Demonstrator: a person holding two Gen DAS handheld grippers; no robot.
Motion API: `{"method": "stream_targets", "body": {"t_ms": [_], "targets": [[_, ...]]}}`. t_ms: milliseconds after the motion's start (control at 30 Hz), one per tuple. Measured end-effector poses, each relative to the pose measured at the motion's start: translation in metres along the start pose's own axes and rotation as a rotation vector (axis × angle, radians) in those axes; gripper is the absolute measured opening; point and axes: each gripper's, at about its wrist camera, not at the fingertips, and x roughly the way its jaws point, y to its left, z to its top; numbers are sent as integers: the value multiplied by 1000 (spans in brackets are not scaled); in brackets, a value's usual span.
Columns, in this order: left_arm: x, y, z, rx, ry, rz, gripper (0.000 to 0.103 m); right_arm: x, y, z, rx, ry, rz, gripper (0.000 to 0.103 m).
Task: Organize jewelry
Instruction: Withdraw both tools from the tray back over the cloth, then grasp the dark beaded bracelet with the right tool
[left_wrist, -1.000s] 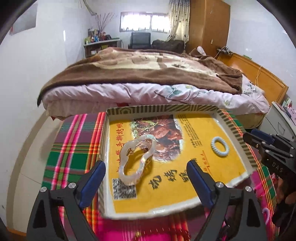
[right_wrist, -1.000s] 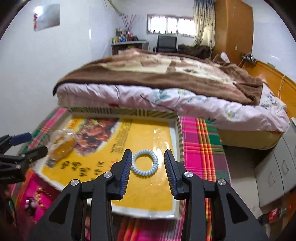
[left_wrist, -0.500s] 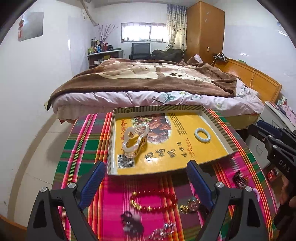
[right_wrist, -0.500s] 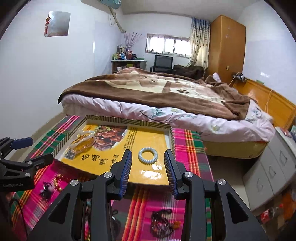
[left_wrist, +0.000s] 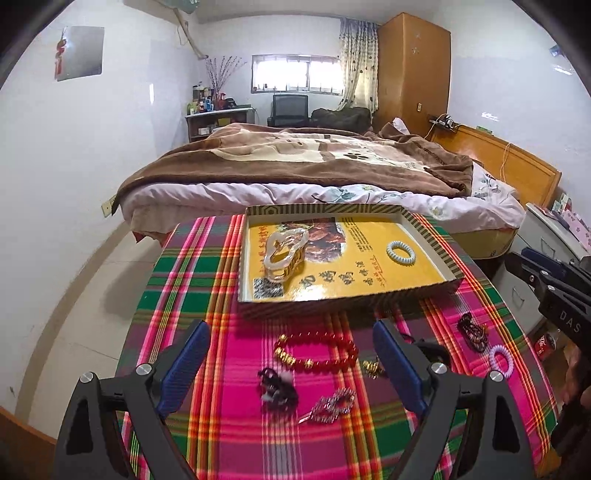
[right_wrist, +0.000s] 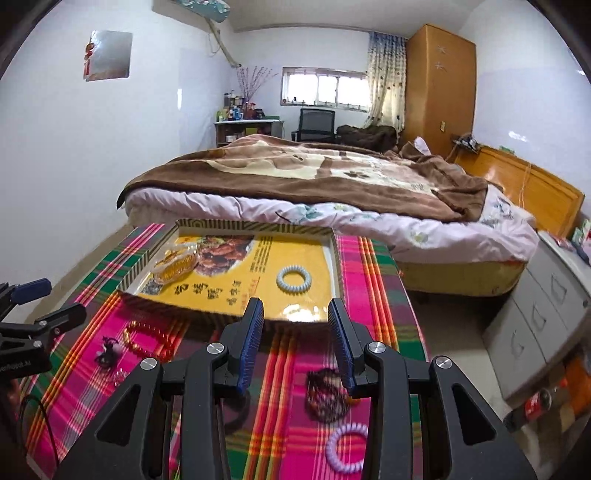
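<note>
A yellow box lid (left_wrist: 436, 284) (right_wrist: 229, 317) lies on the plaid table and holds a clear hair claw (left_wrist: 284, 254) (right_wrist: 175, 264) and a pale blue coil tie (left_wrist: 400, 253) (right_wrist: 293, 279). In front of it lie a red bead bracelet (left_wrist: 316, 350) (right_wrist: 146, 338), a black clip (left_wrist: 275, 387), a rhinestone clip (left_wrist: 328, 404), a dark bead bracelet (left_wrist: 472, 330) (right_wrist: 325, 395) and a purple coil tie (left_wrist: 501, 361) (right_wrist: 345, 446). My left gripper (left_wrist: 291, 363) is open and empty above the red bracelet. My right gripper (right_wrist: 295, 339) is open and empty near the lid's front edge.
A plaid cloth (left_wrist: 192, 280) covers the table. A bed (left_wrist: 314, 166) stands right behind it. Grey drawers (right_wrist: 546, 306) stand to the right, with a red can (right_wrist: 533, 406) on the floor. The table's left edge drops to bare floor (left_wrist: 74, 295).
Both grippers have pulled back and up from the box lid. The clear claw and the blue coil tie stay in it. The loose jewelry in front of the lid has come into view.
</note>
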Motion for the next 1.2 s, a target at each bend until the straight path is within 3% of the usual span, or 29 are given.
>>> {"method": "stream_targets", "body": {"t_ms": [133, 500, 933, 1200], "targets": [[-4, 8, -18, -7, 20, -18, 89, -7, -14, -25, 33, 15, 55, 38], [3, 45, -54, -103, 69, -25, 89, 12, -84, -92, 147, 188, -49, 40], [22, 49, -60, -105, 121, -14, 89, 65, -52, -73, 75, 266, 136, 39], [27, 54, -61, -121, 135, -10, 89, 86, -41, -71, 9, 313, 124, 40]]}}
